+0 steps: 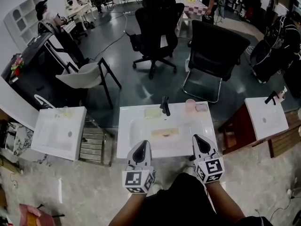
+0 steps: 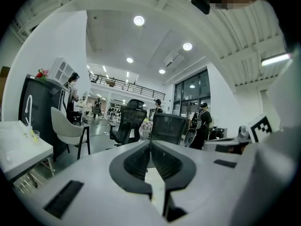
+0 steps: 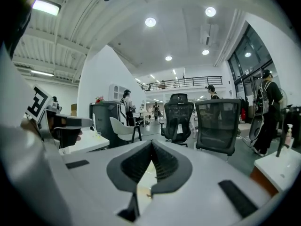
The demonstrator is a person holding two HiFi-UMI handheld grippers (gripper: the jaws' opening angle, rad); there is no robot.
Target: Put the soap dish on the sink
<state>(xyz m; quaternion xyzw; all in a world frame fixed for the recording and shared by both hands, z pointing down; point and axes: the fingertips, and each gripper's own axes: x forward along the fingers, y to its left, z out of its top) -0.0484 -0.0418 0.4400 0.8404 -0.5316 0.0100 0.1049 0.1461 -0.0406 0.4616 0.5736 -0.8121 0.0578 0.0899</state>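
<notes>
The white sink [image 1: 134, 147] stands in front of me in the head view, with a black faucet [image 1: 165, 106] on its back rim. A pale green flat dish [image 1: 152, 112] lies on that rim, left of the faucet. A tan oblong dish [image 1: 164, 133] lies in the basin; I cannot tell which of the two is the soap dish. My left gripper [image 1: 141, 147] [image 2: 150, 142] hangs over the sink's front edge, shut and empty. My right gripper [image 1: 201, 141] [image 3: 151, 141] hangs over the front right corner, jaws together with nothing between them.
A pink cup [image 1: 189, 106] and a small pink thing [image 1: 201, 108] sit on the rim right of the faucet. Other white sinks stand left [image 1: 59, 131] and right [image 1: 265, 117]. Two black office chairs [image 1: 214, 55] [image 1: 155, 27] and a white chair [image 1: 84, 76] stand beyond.
</notes>
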